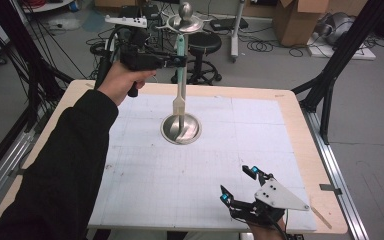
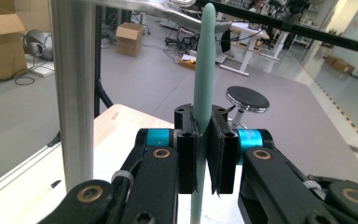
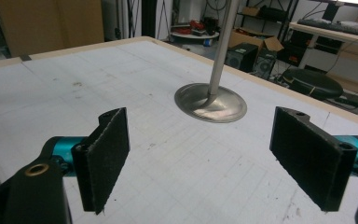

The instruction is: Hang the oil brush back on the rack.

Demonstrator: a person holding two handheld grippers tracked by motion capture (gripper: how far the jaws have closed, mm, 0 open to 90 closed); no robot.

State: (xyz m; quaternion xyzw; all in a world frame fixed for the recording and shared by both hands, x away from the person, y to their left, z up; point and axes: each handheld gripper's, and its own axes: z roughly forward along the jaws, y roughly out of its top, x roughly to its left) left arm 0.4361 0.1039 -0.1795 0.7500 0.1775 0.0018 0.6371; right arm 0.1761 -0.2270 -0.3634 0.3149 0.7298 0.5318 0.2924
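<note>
High view: left gripper (image 1: 180,60) raised past the table's (image 1: 300,125) far edge, clamped on the mint handle of an upright spatula (image 1: 180,95), its metal blade down in a shiny steel dish (image 1: 181,129). Left gripper view: black pads (image 2: 186,154) pinching the smooth handle. Right gripper view: right gripper (image 3: 205,156) low, near edge, spread wide, felt-like pads bare.

Grey floor (image 1: 260,70) strewn with cables, black stool (image 1: 203,46), cardboard boxes (image 1: 300,17), black frame struts (image 1: 352,37).

Black sleeve (image 1: 65,165); black grippers with teal joints, brass pivots, apparently grey top plate (image 1: 280,195).
</note>
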